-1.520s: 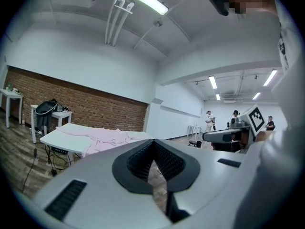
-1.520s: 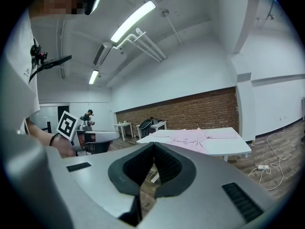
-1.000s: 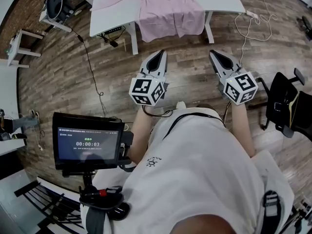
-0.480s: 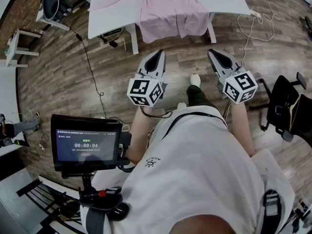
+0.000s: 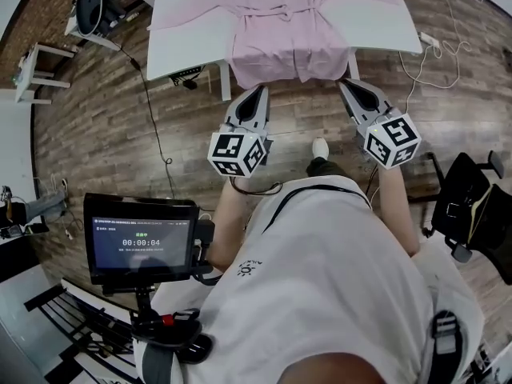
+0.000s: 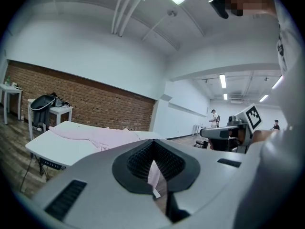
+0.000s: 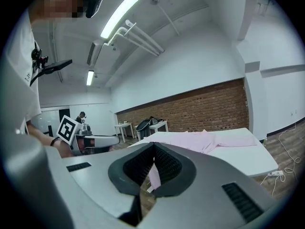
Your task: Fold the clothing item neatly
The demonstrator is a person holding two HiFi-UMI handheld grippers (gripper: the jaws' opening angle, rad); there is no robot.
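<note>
Black screen (image 5: 142,242): one, lower left, on a stand.
Tongs: two. The left tongs (image 5: 260,91) and right tongs (image 5: 346,84) are both clenched with nothing between them.
Pink garment (image 5: 284,22): one, lying on the single white tabletop (image 5: 192,34).
Change: the tabletop and garment are nearer than a second ago, and the tong tips now show just below the hanging hem.
Look: spread flat, sleeves out, a tie across the waist, hem draped over the front edge.

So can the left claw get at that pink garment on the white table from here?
Probably not quite: the left claw hangs shut over the floor, short of the table edge where the pink garment drapes. Nothing blocks the way, though.
</note>
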